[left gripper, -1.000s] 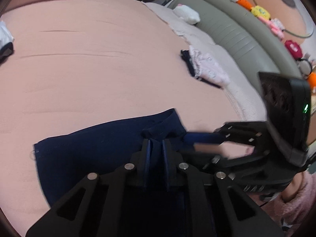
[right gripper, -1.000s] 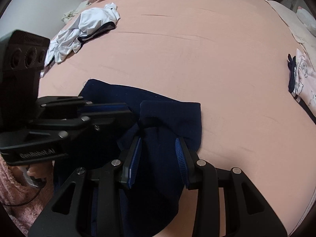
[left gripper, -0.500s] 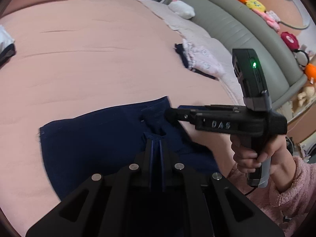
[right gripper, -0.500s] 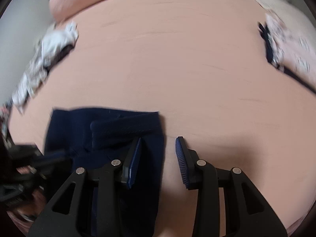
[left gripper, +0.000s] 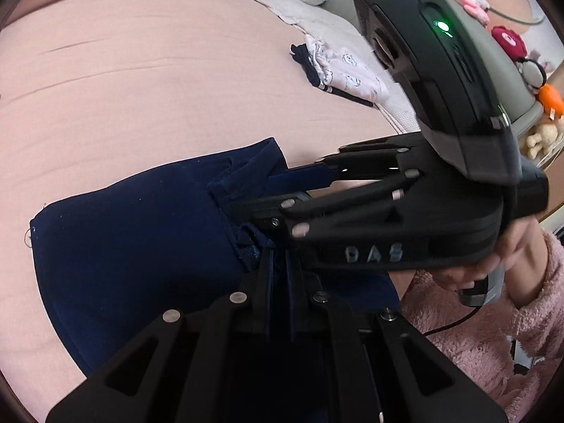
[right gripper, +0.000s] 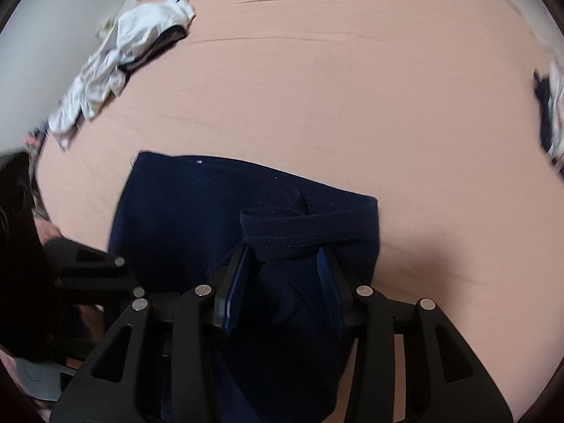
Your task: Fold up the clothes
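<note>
- Two tools worked one navy garment point(right gripper: 197, 225), which lay on the pink bed point(right gripper: 352, 98), its near part rising off the sheet toward both cameras.
- Left tool point(left gripper: 278, 271) had its blue pads nearly together with navy cloth between them, so I judged it pinched on the garment's near edge, probably to keep that side taut and lifted.
- Right tool point(right gripper: 285, 282) stood wide, one pad either side of the garment's banded hem point(right gripper: 310, 229), which crossed just ahead of the fingertips; nothing was pinched there that I could see. That stance suited either reaching for a fresh hold on the band or having let it go.
- Seen from the left wrist, the right tool came in from the right, its tips at the garment's bunched upper edge.
- White crumpled clothes point(right gripper: 120, 60) lay well apart at the bed's far left; a printed pink piece point(left gripper: 349, 77) lay at its right side.
</note>
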`<state>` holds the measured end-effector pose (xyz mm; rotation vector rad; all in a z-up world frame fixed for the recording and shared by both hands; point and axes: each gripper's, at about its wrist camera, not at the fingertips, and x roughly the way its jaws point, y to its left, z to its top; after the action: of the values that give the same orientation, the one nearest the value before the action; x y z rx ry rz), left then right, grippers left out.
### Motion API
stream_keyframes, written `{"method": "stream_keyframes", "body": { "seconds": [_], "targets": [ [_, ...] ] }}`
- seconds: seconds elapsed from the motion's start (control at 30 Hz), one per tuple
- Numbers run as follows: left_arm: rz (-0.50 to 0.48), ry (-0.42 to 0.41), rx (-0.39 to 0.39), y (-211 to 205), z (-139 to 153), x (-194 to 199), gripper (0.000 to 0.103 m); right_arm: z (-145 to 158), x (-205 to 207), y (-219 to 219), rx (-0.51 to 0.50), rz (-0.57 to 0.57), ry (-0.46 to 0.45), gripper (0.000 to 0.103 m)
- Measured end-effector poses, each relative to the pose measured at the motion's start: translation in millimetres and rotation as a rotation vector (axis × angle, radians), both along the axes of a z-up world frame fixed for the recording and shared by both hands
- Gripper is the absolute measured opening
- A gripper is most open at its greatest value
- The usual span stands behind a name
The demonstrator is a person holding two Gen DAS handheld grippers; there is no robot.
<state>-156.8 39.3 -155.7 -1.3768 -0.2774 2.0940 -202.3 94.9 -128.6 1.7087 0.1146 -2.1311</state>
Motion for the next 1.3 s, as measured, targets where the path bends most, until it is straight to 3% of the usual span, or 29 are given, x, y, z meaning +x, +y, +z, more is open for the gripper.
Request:
{"method": "stream_keyframes", "body": {
  "seconds": [0.13,0.33,0.5,0.6,0.63,0.7,0.73,0.8,0.9,1.03,1.13,1.23,1.3],
  "targets": [
    [0.011,-0.032,-0.009,-2.0,-7.0,-2.9,0.01,1.7,8.9,11.9,0.127,-0.004,0.069,0.044],
    [0.025,-0.099,0.004,-3.7,-19.0,-9.4,0.01,8.5,15.1,65.5,0.15,-0.136,0.082,0.044],
    [0.032,-0.079,-0.015,-3.9,-14.9,-5.1,0.011,31.8,22.6,81.3,-0.027,-0.207,0.097,0.044],
    [0.043,-0.094,-0.026,-11.3,-14.9,-5.0,0.015,28.4,21.8,78.2,-0.111,-0.223,0.075,0.045],
    [0.047,-0.099,-0.03,-13.7,-14.9,-5.0,0.019,21.3,19.9,74.2,-0.094,-0.218,0.054,0.045],
    [0.055,-0.109,-0.038,-18.6,-14.9,-4.9,0.053,6.8,14.4,72.2,-0.054,-0.224,0.035,0.045],
    [0.059,-0.114,-0.041,-21.0,-14.9,-4.9,0.057,0.6,13.9,71.3,-0.046,-0.225,0.032,0.045],
    [0.066,-0.124,-0.049,-25.9,-14.9,-4.8,0.054,-5.0,17.7,62.8,-0.001,-0.177,0.062,0.044],
    [0.064,-0.131,-0.04,-28.0,-16.8,-6.4,0.054,-1.4,21.4,55.0,0.185,-0.015,0.158,0.045],
    [0.062,-0.141,-0.029,-30.8,-19.3,-8.5,0.054,2.9,8.7,90.1,0.381,-0.036,0.192,0.045],
    [0.043,-0.114,-0.088,-21.1,-16.4,-5.9,0.054,23.9,3.0,127.2,0.336,-0.162,0.21,0.037],
    [0.036,-0.097,-0.116,-17.7,-14.9,-2.9,0.056,46.2,-1.6,162.9,0.269,-0.287,0.229,0.038],
    [0.039,-0.099,-0.102,-19.8,-15.7,-3.0,0.057,59.4,-4.2,152.6,0.065,-0.335,0.228,0.038]
  ]
}}
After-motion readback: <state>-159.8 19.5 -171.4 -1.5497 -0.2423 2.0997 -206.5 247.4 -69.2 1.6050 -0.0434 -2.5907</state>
